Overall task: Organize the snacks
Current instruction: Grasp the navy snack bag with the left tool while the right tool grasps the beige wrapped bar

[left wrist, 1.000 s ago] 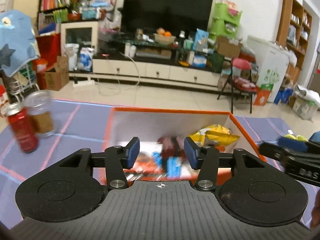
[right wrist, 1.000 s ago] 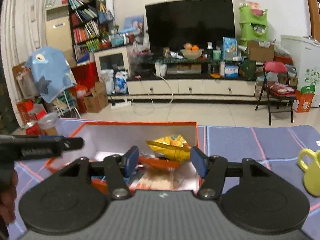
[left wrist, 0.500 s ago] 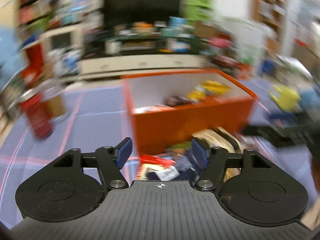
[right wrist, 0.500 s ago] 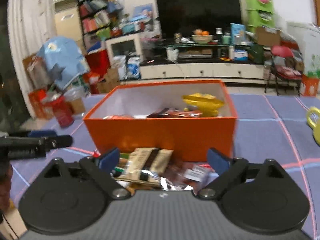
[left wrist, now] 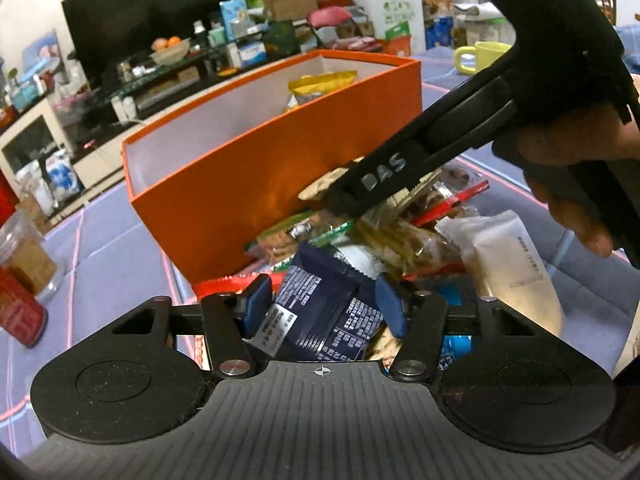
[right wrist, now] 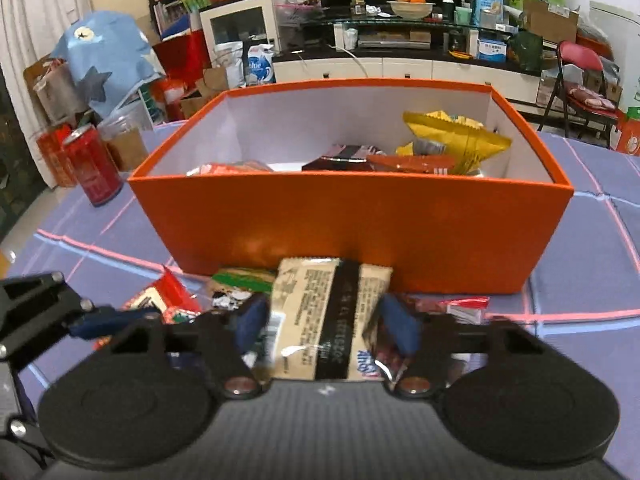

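Blue cloth [right wrist: 580,248] – both grippers tilted down into snack pile [left wrist: 400,240]

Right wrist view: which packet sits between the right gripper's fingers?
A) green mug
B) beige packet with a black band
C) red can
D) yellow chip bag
B: the beige packet with a black band lies between the fingers of the right gripper, in front of the orange box; the yellow chip bag is inside the box.
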A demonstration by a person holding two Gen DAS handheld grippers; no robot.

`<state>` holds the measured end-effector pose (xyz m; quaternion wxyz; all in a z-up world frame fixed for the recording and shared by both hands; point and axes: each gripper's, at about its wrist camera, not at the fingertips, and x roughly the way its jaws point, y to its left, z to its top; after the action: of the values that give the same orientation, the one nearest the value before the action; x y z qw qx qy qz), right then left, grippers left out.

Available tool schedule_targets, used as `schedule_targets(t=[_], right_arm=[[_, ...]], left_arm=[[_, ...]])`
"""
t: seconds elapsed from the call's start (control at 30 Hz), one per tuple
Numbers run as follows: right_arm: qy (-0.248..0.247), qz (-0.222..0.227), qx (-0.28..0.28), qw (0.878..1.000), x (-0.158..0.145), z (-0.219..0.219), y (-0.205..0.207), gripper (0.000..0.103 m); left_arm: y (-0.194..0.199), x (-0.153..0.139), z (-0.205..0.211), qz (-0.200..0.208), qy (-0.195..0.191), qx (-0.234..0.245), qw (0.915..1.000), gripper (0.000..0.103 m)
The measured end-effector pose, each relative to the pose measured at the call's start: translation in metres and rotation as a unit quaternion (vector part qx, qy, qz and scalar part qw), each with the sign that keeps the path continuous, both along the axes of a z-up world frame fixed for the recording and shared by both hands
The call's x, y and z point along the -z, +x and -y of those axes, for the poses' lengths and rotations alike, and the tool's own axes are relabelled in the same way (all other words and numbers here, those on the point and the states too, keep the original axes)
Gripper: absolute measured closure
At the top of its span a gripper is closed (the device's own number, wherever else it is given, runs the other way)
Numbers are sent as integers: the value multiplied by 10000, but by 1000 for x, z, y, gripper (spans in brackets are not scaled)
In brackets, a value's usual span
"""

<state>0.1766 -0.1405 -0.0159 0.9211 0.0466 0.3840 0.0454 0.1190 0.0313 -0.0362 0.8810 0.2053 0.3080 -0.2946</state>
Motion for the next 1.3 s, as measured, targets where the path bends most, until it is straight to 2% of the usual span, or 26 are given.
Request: schedule_targets(t=[0.07,0.1,0.33,0.5,0.57,0.67,0.8,0.9,1.0,1.03,1.07,1.17,1.3], right_arm=[[-3,-20,61,10000,2,6,-1,38],[-49,-3,70,10000,3,8,-2,31],[-177,-39,-51,9998,6,9,-2,30],[-391,25,-195,9990,10,4,-3,26],[-422,-7,-224,9989,9,2,-2,27],[-347,-35,-241,9991,4,4,-2,45],[-212,-26,-284,9994,0,9,-5,47],[-215,0,-309,9993,-2,11,-7,47],[-245,74,-344,9991,-5,14,-14,48],[-259,107,-349,9990,-6,16,-16,48],[-272,132,-351,9989,-7,17,-18,48],[-256,188,-347,9989,-11,22,-22,48],[-266,214,-377,9987,-12,23,-24,48]], left_arm=[[3,-2,1,-5,35,-31,10000,68],[2,-1,1,25,81,9,10000,68],[3,-1,-3,-82,124,-133,9998,68],[-11,4,-3,101,381,80,9992,58],[-10,5,-4,80,360,77,9993,58],[-9,5,-7,22,349,59,9994,58],[-9,3,-9,-84,306,69,9995,59],[-9,2,-10,-153,260,18,9995,62],[-8,0,-12,-133,247,-62,9996,71],[-8,-2,-13,-98,216,-137,9996,84],[-6,-5,-15,-100,142,-218,9996,91],[-2,-10,-20,-236,-83,-331,9991,92],[-10,-10,-22,-151,30,-75,9999,88]])
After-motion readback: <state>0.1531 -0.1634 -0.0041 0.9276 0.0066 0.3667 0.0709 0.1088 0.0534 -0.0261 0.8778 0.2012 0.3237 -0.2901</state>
